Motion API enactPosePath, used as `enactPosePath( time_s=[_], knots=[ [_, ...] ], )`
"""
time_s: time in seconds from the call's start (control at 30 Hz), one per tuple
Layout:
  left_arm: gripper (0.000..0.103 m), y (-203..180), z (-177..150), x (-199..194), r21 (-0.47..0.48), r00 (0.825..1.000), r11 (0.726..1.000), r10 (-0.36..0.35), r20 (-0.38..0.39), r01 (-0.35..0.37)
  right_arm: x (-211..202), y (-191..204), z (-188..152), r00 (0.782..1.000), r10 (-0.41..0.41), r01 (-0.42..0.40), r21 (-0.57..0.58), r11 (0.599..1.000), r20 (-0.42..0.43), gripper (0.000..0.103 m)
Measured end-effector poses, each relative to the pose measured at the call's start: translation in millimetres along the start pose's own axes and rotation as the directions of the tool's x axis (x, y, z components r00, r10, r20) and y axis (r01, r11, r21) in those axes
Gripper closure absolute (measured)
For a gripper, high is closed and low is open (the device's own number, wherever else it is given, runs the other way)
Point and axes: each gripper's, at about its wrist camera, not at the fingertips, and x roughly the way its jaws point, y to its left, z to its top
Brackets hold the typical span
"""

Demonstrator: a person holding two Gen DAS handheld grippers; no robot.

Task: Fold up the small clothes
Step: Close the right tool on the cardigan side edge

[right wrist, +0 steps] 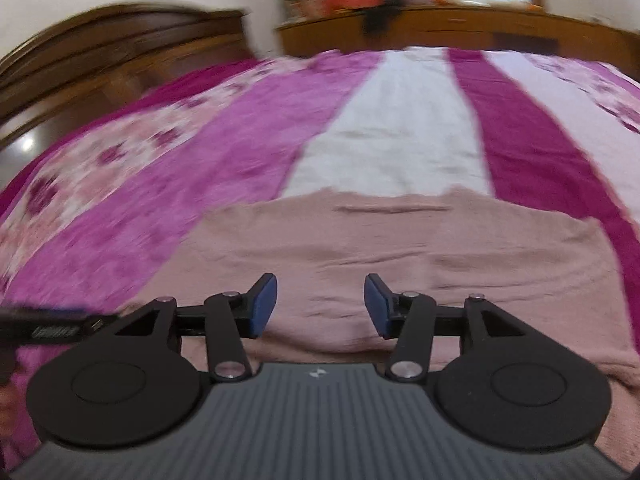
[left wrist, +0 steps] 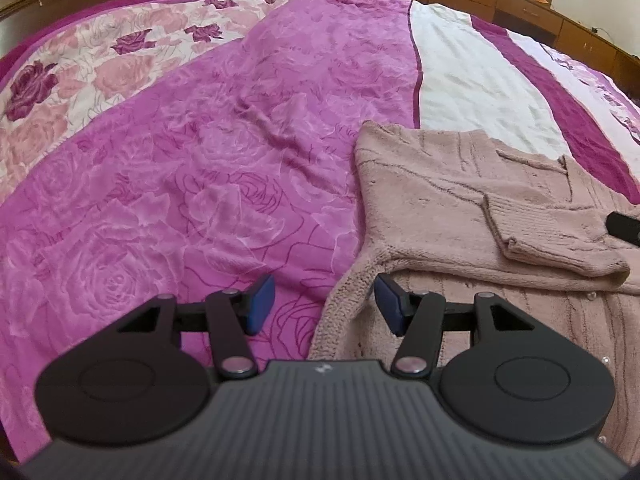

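A dusty-pink knitted sweater (left wrist: 460, 208) lies flat on the bed at the right of the left wrist view, one sleeve with a ribbed cuff (left wrist: 548, 240) folded across its body. My left gripper (left wrist: 324, 304) hovers open over the sweater's left edge, nothing between its blue pads. In the blurred right wrist view the sweater (right wrist: 380, 248) spreads wide below my right gripper (right wrist: 320, 306), which stands open above the knit with its pads apart and empty. A dark tip of the right gripper (left wrist: 624, 228) shows at the left wrist view's right edge.
The bed is covered by a magenta rose-patterned blanket (left wrist: 200, 160) with a white stripe (left wrist: 472, 76). A wooden headboard (right wrist: 100, 60) stands at the left, low wooden drawers (left wrist: 500, 0) run along the far side under a window. The other gripper's dark body (right wrist: 52, 326) pokes in at the left.
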Motion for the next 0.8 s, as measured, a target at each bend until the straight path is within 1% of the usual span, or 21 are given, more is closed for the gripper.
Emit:
enactPosePath(
  time_s=[0.1,0.17,0.3,0.5,0.53,0.57,0.63,0.7,0.73,0.8],
  knots=[
    [0.046,0.5,-0.4,1.2,-0.007,1.000,1.000,0.001,-0.009,-0.001,8.9,22.5,-4.1,0.998,0.046,-0.048,-0.052,0.997,-0.037,0.046],
    [0.046,2.0,-0.8,0.5,-0.013,1.000,1.000,-0.005,-0.010,0.005,15.1,33.7,-6.9,0.997,0.059,-0.062,-0.066,0.996,-0.049,0.046],
    [0.046,3.8,-1.2,-2.5,-0.013,1.000,1.000,-0.009,-0.001,0.009,30.7,47.6,-9.8,0.996,0.057,-0.063,-0.084,0.994,-0.071,0.046],
    [0.046,3.3,0.9,-7.5,-0.015,1.000,1.000,-0.026,0.016,0.026,52.6,53.0,-13.3,0.994,0.033,-0.047,-0.135,0.990,-0.102,0.049],
    [0.046,1.9,1.3,-8.4,-0.011,0.999,0.999,-0.030,0.019,0.030,54.4,53.1,-13.9,0.994,0.032,-0.046,-0.140,0.989,-0.102,0.056],
    [0.046,0.5,1.9,-9.2,-0.007,0.999,0.999,-0.032,0.023,0.033,55.1,52.2,-14.3,0.995,0.028,-0.042,-0.141,0.989,-0.098,0.061],
    [0.046,-2.9,2.9,-10.6,0.000,0.999,0.999,-0.040,0.031,0.040,54.9,48.8,-14.0,0.995,0.026,-0.038,-0.128,0.991,-0.094,0.077],
    [0.046,-6.3,4.5,-10.9,0.004,0.998,0.999,-0.047,0.036,0.047,54.3,45.8,-13.3,0.996,0.024,-0.034,-0.116,0.993,-0.088,0.087],
    [0.046,-8.3,5.2,-10.6,0.005,0.998,0.999,-0.051,0.039,0.051,54.0,44.0,-12.9,0.996,0.023,-0.032,-0.110,0.993,-0.085,0.091],
    [0.046,-12.3,7.0,-9.3,0.010,0.997,0.998,-0.063,0.043,0.062,52.4,40.9,-12.0,0.997,0.026,-0.033,-0.092,0.995,-0.078,0.092]
  ],
)
